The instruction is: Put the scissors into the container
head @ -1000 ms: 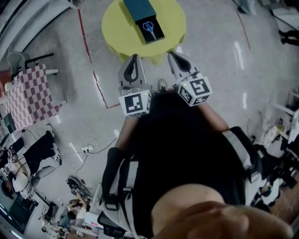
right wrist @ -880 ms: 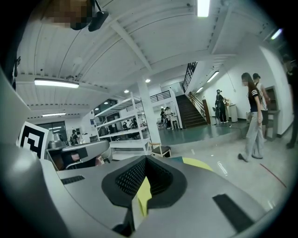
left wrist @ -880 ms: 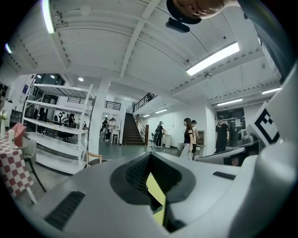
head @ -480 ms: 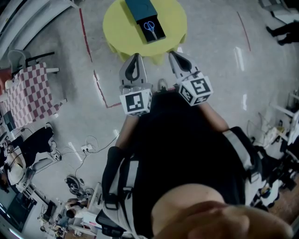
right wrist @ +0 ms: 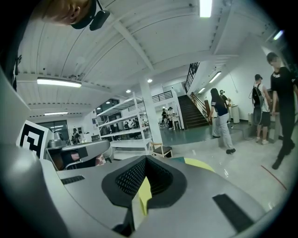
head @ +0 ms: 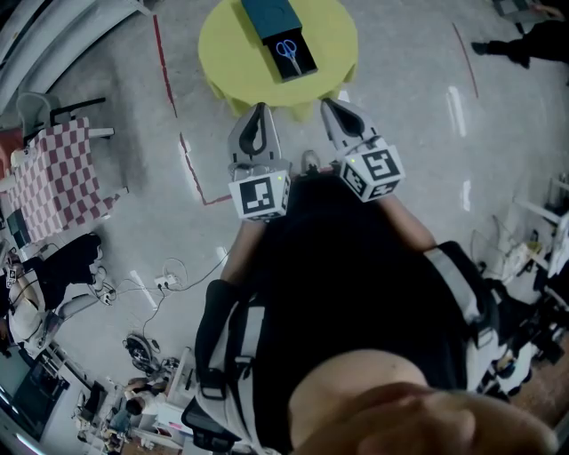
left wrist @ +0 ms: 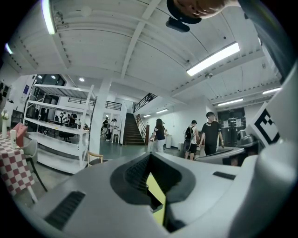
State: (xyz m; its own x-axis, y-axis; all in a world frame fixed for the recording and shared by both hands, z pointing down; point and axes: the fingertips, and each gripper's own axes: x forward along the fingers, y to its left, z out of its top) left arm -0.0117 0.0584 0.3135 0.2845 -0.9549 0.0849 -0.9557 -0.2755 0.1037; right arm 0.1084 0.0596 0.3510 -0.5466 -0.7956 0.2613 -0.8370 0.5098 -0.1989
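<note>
Free room about the tabletop [head: 227,53].
Open floor [head: 409,133] flanks it; the container [head: 267,16] fills its centre, leaving bare yellow margins left, right and near.

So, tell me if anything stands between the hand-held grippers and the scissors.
Nothing visible does. Only bare yellow table separates the blue scissors, lying in the black tray, from the left hand-held gripper and right hand-held gripper.

A big, open lab hall with a shared working floor.
Beyond my fingers [left wrist: 135,174] stand white racks [left wrist: 60,135], a staircase [left wrist: 132,131] up to a gallery, and people [left wrist: 205,135] walking on polished floor under strip lights [left wrist: 213,59]. Below them are red floor tape [head: 164,62], loose cables [head: 169,275], a checked table [head: 53,182] and a seated worker [head: 67,284].
</note>
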